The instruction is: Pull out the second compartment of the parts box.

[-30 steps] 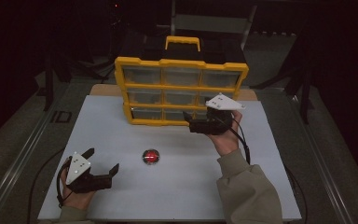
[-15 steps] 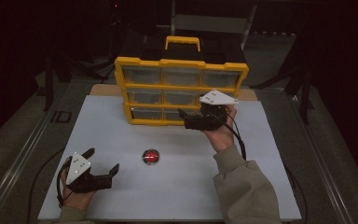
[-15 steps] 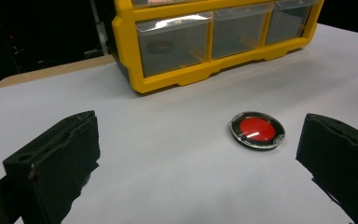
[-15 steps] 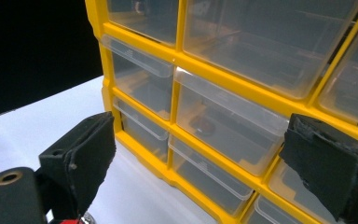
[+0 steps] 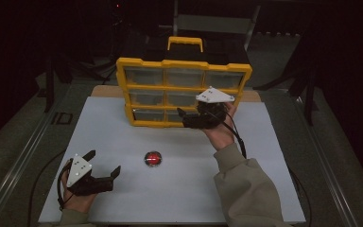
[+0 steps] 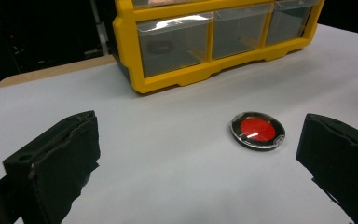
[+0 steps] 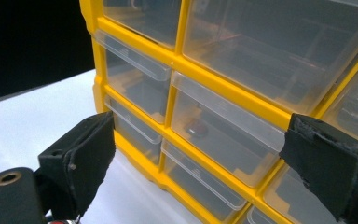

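Observation:
A yellow drawer cabinet (image 5: 184, 90) with clear plastic drawers stands at the back of the white table (image 5: 108, 123). My right gripper (image 5: 182, 118) is open and held up against its front, at the middle and lower rows. In the right gripper view the open gripper (image 7: 200, 158) frames a clear middle-row drawer (image 7: 223, 135) with a small dark item inside. A round red disc (image 5: 153, 158) with a dark rim lies flat mid-table. My left gripper (image 5: 105, 161) rests open near the front left. In its own view the disc (image 6: 257, 129) lies ahead, close to the right jaw.
The cabinet (image 6: 214, 42) has a yellow carry handle (image 5: 185, 42) on top. A wooden edge (image 5: 105, 91) shows behind the white board. Metal rails (image 5: 23, 156) run along both sides of the table. The surroundings are dark.
My right gripper has moved a little left and closer to the cabinet front. The left gripper and the red disc have stayed put.

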